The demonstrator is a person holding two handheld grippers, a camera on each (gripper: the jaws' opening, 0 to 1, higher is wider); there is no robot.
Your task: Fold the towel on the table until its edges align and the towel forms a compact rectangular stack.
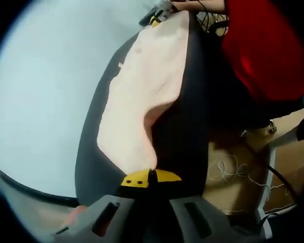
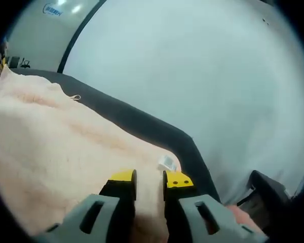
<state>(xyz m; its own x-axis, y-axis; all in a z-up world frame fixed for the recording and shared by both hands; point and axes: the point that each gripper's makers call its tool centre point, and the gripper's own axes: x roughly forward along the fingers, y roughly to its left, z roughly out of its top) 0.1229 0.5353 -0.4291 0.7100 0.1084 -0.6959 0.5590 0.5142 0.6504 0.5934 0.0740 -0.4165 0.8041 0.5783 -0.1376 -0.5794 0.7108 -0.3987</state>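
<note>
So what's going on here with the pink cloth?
A person is folding a towel on a dark table with two hand-held grippers. The left gripper has its jaws shut on a towel edge, the cloth stretching away from it. The right gripper has towel between its jaws near a small white tag. The towel is still spread and rumpled, not yet a neat stack.

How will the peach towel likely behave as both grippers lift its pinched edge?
Probably floppy: the towel already sags and creases between the left gripper and the right gripper. Its fuzzy pile suggests decent grip, so slipping seems unlikely. It looks light, and should drape onto the table.
</note>
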